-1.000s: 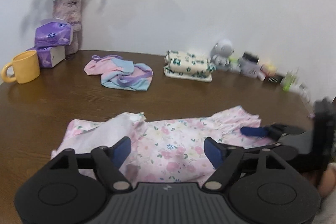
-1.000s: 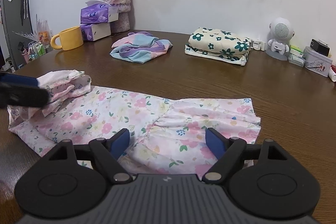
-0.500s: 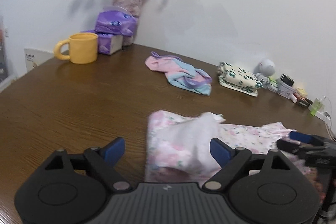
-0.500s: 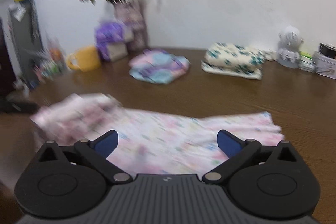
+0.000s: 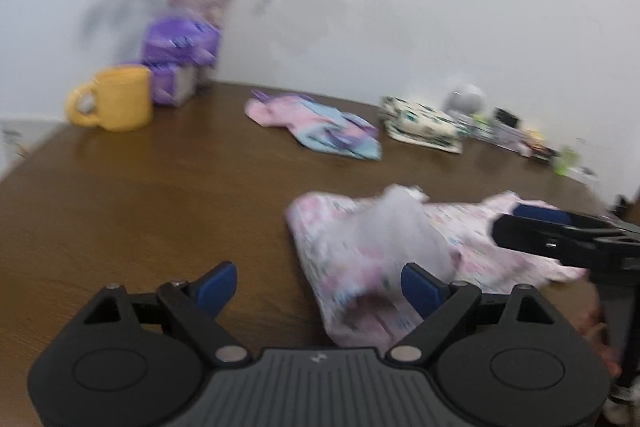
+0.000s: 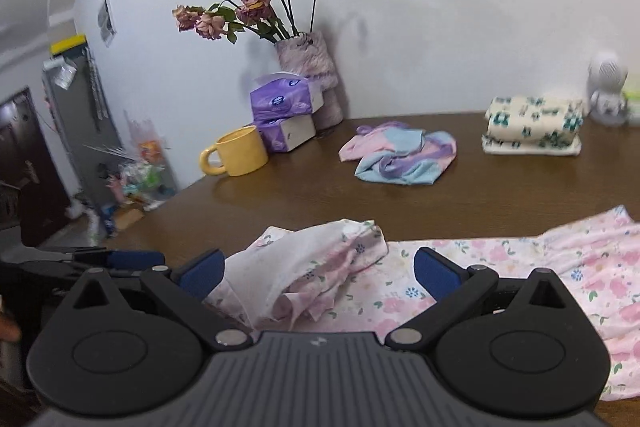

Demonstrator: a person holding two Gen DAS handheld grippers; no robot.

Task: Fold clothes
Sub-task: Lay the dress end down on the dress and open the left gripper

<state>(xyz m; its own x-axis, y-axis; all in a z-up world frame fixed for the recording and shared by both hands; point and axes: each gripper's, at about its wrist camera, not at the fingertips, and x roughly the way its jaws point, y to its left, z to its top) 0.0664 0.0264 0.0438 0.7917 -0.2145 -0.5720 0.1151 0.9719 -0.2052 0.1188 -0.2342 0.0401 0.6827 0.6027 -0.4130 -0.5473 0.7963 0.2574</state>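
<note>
**Both claws let go, pink floral garment down on the counter**

Swinging left since a second ago, the left claw (image 5: 318,283) now sits off the near-left end of the pink floral garment (image 6: 460,279), and the right claw (image 6: 318,273) has come across over that same bunched end. Biggest thing first: the brown wooden counter (image 5: 140,195), running wide to the white wall. On it, near side, the garment lies spread to the right, its left end folded over into a rumpled heap with pale lining showing. Left claw spread wide, nothing pinched; only its right finger overlaps the cloth's edge in the blurred left view. Right claw spread fully too, fingers either side of the heap, not pressing it. Far right, a folded cream cloth with green flowers (image 6: 534,125). Mid-counter, far side, a crumpled pastel pink-and-blue garment (image 6: 400,155). Far left, a vase of dried roses (image 6: 310,75), two purple tissue packs (image 6: 284,115) stacked before it, and a yellow mug (image 6: 240,151) just beside them.
</note>
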